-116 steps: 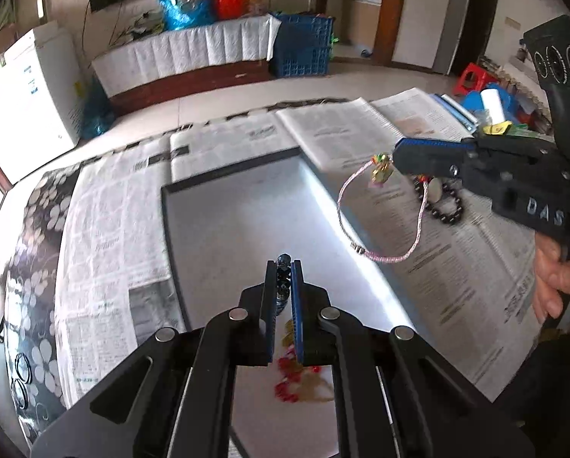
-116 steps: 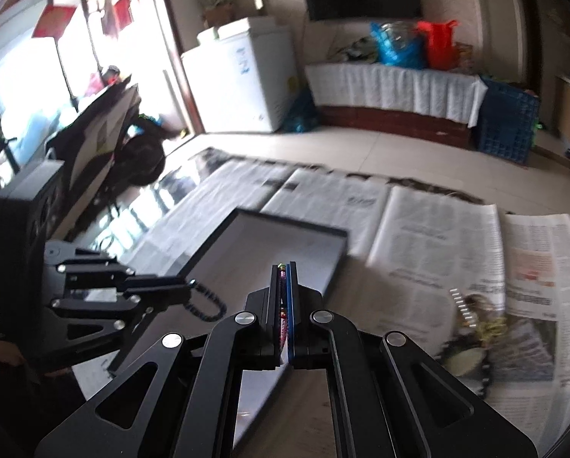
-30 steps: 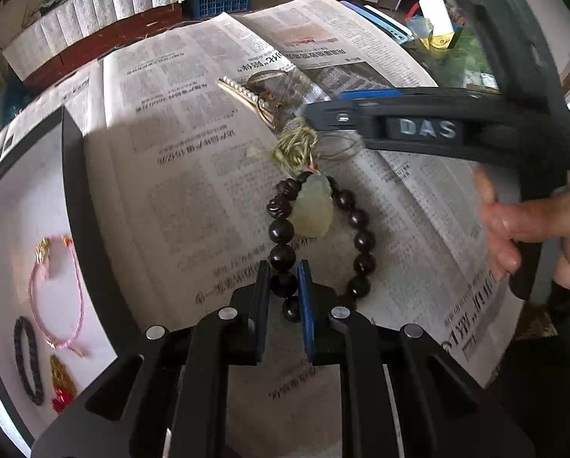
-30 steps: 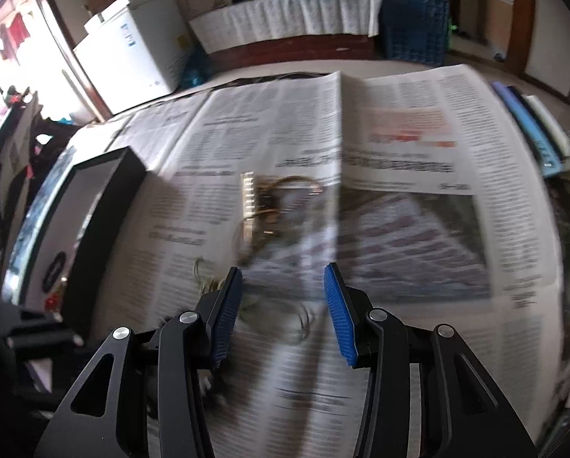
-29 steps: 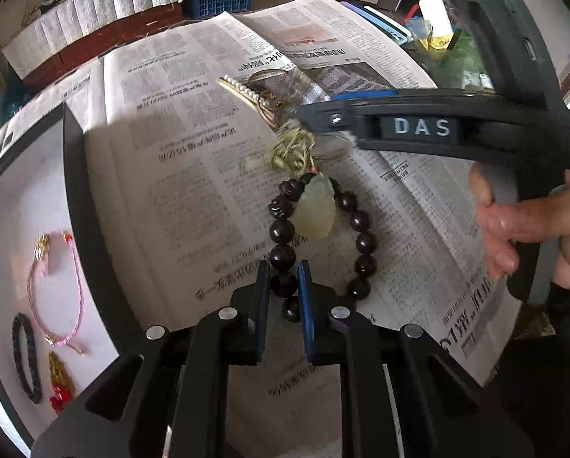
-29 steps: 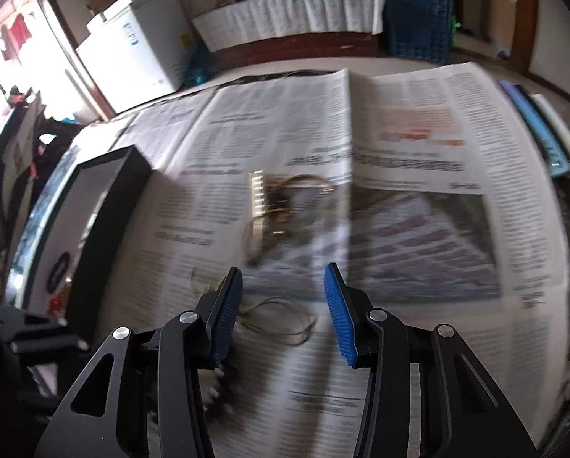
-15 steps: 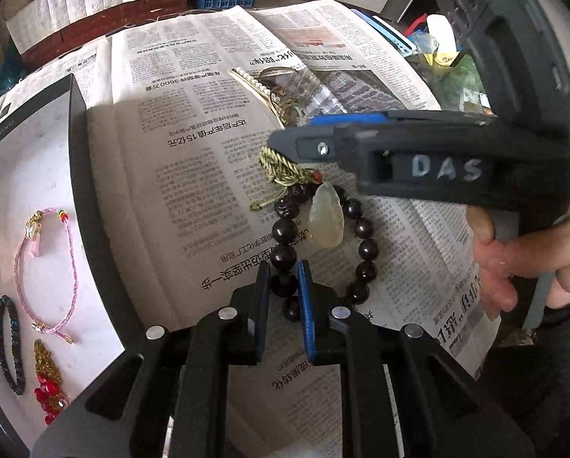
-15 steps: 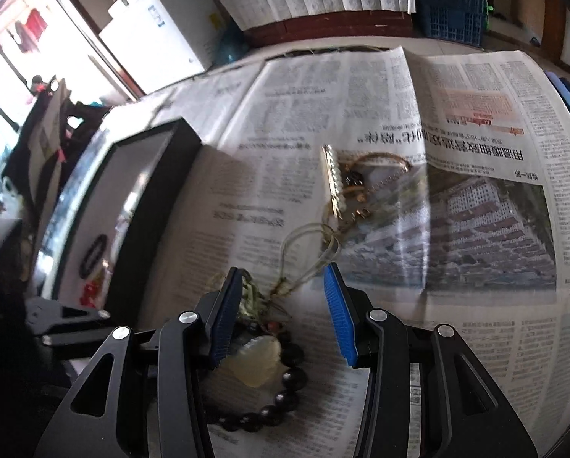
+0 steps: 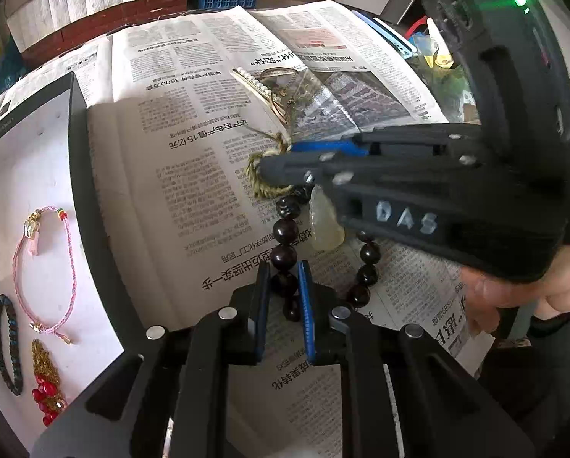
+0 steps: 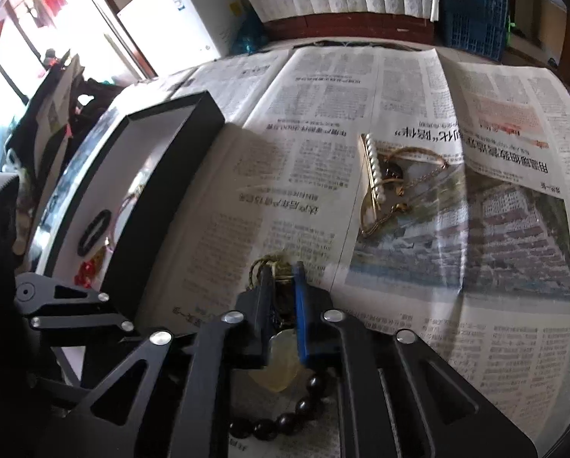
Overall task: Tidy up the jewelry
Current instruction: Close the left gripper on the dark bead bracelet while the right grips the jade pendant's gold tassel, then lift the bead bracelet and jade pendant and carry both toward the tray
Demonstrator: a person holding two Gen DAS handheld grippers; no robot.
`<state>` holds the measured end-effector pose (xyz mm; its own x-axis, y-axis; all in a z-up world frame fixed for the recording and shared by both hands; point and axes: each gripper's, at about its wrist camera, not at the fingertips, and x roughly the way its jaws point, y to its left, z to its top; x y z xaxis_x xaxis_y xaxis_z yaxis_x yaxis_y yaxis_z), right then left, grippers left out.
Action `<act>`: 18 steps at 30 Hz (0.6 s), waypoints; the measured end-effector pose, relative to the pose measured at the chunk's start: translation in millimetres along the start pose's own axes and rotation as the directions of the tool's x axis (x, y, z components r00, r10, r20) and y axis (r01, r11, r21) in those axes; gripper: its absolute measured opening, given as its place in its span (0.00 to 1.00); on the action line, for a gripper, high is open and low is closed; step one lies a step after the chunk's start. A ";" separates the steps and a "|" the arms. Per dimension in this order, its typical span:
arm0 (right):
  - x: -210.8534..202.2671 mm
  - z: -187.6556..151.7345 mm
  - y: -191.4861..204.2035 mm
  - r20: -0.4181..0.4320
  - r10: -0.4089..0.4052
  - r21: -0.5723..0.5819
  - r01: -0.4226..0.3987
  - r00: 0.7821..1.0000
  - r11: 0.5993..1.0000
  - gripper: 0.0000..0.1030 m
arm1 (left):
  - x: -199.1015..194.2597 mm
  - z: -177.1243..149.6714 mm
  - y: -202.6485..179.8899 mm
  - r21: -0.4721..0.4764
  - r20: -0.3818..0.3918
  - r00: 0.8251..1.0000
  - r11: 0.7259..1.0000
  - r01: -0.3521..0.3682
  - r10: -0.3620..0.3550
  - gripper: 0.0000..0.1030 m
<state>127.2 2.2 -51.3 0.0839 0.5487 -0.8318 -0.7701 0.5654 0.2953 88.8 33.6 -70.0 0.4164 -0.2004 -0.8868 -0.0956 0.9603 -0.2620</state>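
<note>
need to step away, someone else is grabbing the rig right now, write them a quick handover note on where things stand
Left hand-held gripper: shut on the dark round-bead bracelet, pinning it on the newspaper.
Right hand-held gripper: shut at the knotted olive-gold cord above the pale translucent stone pendant, which lies across the bracelet.
Done: pink braided cord bracelet, small black bead bracelet and red-and-gold beaded charm lie in the white-lined black tray.
Left: separate pendant from bracelet and tray both, then the pearl bar clip and tangled gold chains farther out on the newspaper.
</note>
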 end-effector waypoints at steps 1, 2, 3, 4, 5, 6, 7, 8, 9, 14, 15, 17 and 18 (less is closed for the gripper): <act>-7.1 1.8 -1.0 0.023 0.008 0.002 -0.008 1.000 1.000 0.09 | 0.1 0.4 0.4 -0.003 0.000 1.000 1.000 0.003 -0.003 0.15; -12.6 3.2 -1.9 0.038 0.014 0.005 -0.014 0.999 1.000 0.09 | 0.2 0.6 0.6 -0.005 0.000 1.000 1.000 0.005 -0.005 0.14; -22.7 5.4 -3.8 0.067 0.023 0.015 -0.025 0.997 1.000 0.09 | 0.9 1.7 0.5 -0.006 -0.001 1.000 1.000 0.006 -0.006 0.15; -29.6 7.2 -5.8 0.087 0.031 0.026 -0.034 0.996 0.999 0.09 | 1.0 2.5 0.4 -0.005 0.001 1.000 1.000 0.005 -0.005 0.15; -40.2 9.3 -7.9 0.114 0.042 0.038 -0.047 0.993 0.998 0.09 | 0.9 3.0 0.2 -0.005 0.003 1.000 1.000 0.003 -0.003 0.15; -45.7 11.0 -8.5 0.129 0.044 0.042 -0.050 0.991 0.998 0.09 | 1.1 3.8 -0.4 -0.003 0.005 1.000 1.000 -0.003 0.003 0.15; -54.6 13.1 -9.1 0.153 0.047 0.047 -0.054 0.987 0.997 0.09 | 1.5 4.2 -1.6 0.001 0.007 1.000 1.000 -0.008 0.008 0.17; -60.5 13.9 -9.8 0.169 0.049 0.050 -0.058 0.984 0.997 0.09 | 1.6 4.4 -2.8 0.006 0.008 1.000 1.000 -0.010 0.010 0.19; -70.0 15.3 -10.2 0.193 0.055 0.055 -0.067 0.980 0.996 0.09 | 2.3 5.2 -4.8 0.010 0.010 1.000 1.000 -0.008 0.008 0.25; -94.5 18.4 -10.4 0.266 0.035 0.056 -0.052 0.963 0.997 0.09 | 7.6 7.9 -19.5 0.076 0.018 0.992 0.989 -0.127 0.126 0.14; -94.9 18.3 -10.1 0.271 0.031 0.055 -0.048 0.962 0.997 0.09 | 7.8 8.3 -20.2 0.075 0.018 0.991 0.989 -0.130 0.129 0.14; -96.7 17.3 -11.3 0.278 0.025 0.057 -0.043 0.960 0.997 0.09 | 6.3 10.1 -19.9 0.063 0.023 0.992 0.990 -0.129 0.127 0.14; -97.0 17.5 -11.8 0.281 0.022 0.058 -0.040 0.960 0.998 0.09 | 4.5 10.8 -19.5 0.058 0.031 0.992 0.991 -0.122 0.121 0.14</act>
<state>139.3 -46.9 34.1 0.2407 0.7119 -0.6597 -0.7351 0.5776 0.3551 102.2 16.0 -64.7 0.4295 -0.0769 -0.8998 -0.0933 0.9873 -0.1289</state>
